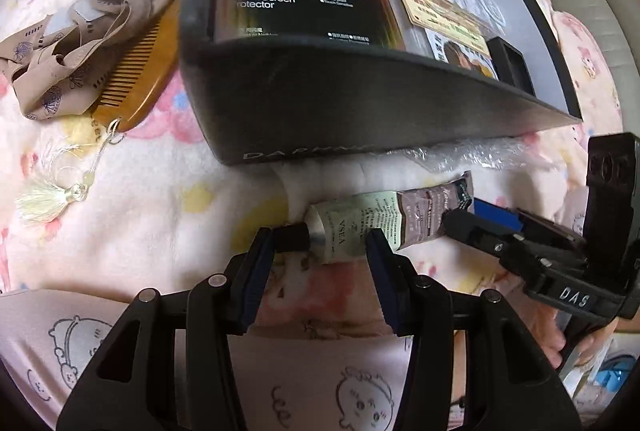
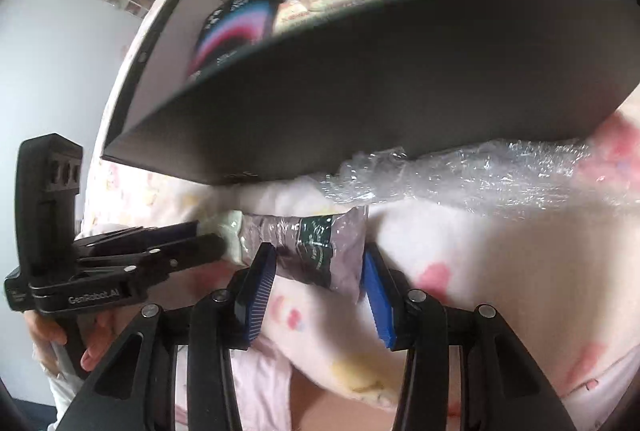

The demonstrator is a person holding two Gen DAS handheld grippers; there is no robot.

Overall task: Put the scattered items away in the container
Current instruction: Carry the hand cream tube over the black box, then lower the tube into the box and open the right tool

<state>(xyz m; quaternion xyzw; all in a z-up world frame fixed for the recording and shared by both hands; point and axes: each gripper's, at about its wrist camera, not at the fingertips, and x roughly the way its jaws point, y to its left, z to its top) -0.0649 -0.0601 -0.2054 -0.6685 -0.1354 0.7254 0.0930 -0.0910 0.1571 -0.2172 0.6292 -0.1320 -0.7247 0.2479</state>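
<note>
Currently both grippers are straddling the tube [image 1: 372,227], left gripper [image 1: 322,247] and right gripper [image 2: 318,263] spread, pads clear; squeezing gently should avoid crushing.

The comb [image 1: 138,71] looks like glossy polished wood. Crinkled clear film [image 2: 460,171] shines beside the matt, perhaps cardboard box [image 1: 360,103].

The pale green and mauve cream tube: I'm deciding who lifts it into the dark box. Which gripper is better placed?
Probably the left gripper: its open jaws straddle the pale green and mauve cream tube near the black cap. The right gripper only brackets the flat crimped end.
</note>
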